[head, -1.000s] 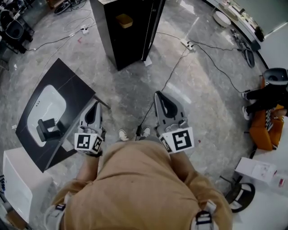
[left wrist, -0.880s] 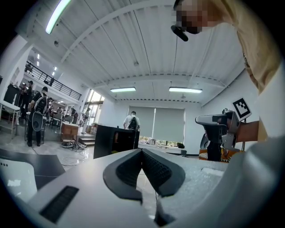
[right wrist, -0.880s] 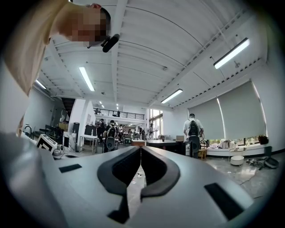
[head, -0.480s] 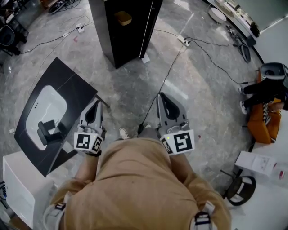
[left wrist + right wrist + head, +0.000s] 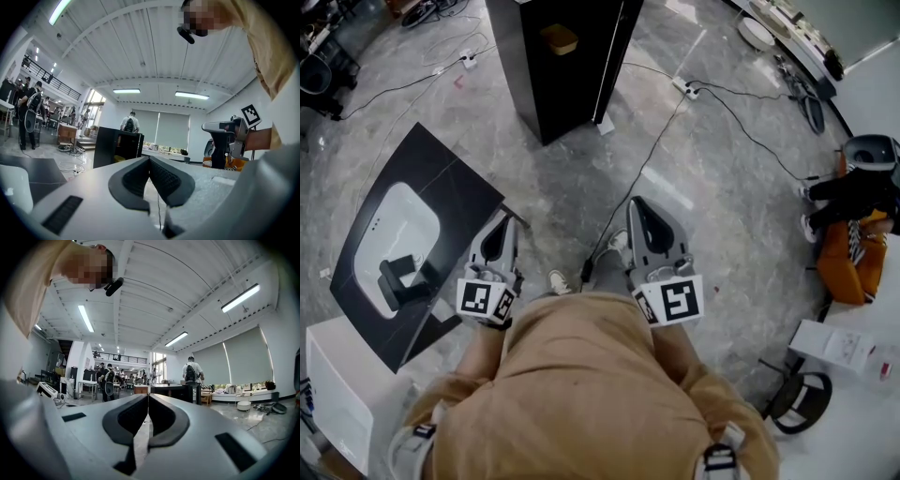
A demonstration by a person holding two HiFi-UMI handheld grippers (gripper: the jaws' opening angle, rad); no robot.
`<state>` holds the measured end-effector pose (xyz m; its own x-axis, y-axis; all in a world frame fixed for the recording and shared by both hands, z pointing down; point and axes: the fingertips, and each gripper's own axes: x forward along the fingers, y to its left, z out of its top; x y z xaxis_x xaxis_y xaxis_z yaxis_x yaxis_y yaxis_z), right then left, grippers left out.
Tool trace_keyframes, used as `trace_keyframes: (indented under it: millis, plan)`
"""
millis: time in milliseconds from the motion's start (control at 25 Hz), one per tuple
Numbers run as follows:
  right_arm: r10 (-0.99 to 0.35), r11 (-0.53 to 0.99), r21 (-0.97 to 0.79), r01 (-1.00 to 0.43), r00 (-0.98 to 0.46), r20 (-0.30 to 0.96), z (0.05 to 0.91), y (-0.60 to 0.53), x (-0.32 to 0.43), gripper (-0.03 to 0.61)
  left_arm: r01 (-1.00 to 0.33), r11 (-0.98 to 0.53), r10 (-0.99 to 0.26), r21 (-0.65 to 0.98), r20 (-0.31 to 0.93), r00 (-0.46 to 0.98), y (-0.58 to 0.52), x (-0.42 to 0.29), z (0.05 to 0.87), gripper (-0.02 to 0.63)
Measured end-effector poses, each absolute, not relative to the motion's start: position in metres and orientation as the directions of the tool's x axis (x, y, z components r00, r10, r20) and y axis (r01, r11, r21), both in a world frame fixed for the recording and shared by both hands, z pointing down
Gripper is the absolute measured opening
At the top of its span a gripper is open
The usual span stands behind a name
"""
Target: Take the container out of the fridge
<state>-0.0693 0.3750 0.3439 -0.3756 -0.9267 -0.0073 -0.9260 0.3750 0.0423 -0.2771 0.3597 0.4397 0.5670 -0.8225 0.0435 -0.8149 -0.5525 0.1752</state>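
the container is a small tan tub or bowl on a shelf high inside the fridge. it is too small in the head view to tell whether it has a lid. the left gripper view shows it only as a yellow patch in the dark cabinet. it looks like rigid plastic, probably light, with smooth walls that could slip between the pads, and its contents are unknown, so it should stay level. the best hold seems to be across two opposite walls just under the rim, reached straight in from the open front, with the other gripper free to steady it from below.

the fridge is a tall black cabinet, apparently open toward the person, standing well apart from them on the grey floor. a cable runs across the floor between them, and a sink counter lies to the left.

the left gripper and right gripper are held level in front of the body, both with jaws pressed together and nothing between them. they must open before any grasp.
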Motion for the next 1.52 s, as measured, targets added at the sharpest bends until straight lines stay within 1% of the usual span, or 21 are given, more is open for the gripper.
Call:
trace_keyframes:
  millis: [240, 560, 920, 1280, 1400, 1520]
  plan:
    - [-0.914, 0.405, 0.019, -0.914, -0.405, -0.011, 0.349, 0.333, -0.045, 0.0, -0.835, -0.527, -0.841, 0.16, 0.046, 0.539, 0.327, -0.256, 0.435, 0.002]
    - [-0.893, 0.449, 0.019, -0.893, -0.449, -0.02, 0.344, 0.253, 0.003, 0.0, -0.843, -0.515, -0.852, 0.154, 0.02, 0.524, 0.266, -0.199, 0.42, 0.002]
    - [-0.87, 0.492, -0.01, -0.87, -0.492, -0.02, 0.348, 0.179, 0.052, 0.0, -0.86, -0.488, -0.867, 0.149, 0.028, 0.497, 0.187, -0.144, 0.415, 0.002]
    - [-0.818, 0.576, -0.025, -0.817, -0.575, -0.021, 0.345, 0.107, 0.113, 0.0, -0.896, -0.417, -0.906, 0.15, 0.001, 0.422, 0.114, -0.075, 0.399, 0.002]
    - [-0.805, 0.594, -0.04, -0.804, -0.593, -0.025, 0.342, 0.092, 0.127, 0.0, -0.909, -0.392, -0.918, 0.146, 0.0, 0.396, 0.103, -0.064, 0.392, 0.002]
    - [-0.801, 0.598, -0.072, -0.798, -0.595, -0.056, 0.333, 0.077, 0.132, 0.0, -0.918, -0.371, -0.927, 0.139, 0.0, 0.375, 0.097, -0.06, 0.386, 0.002]
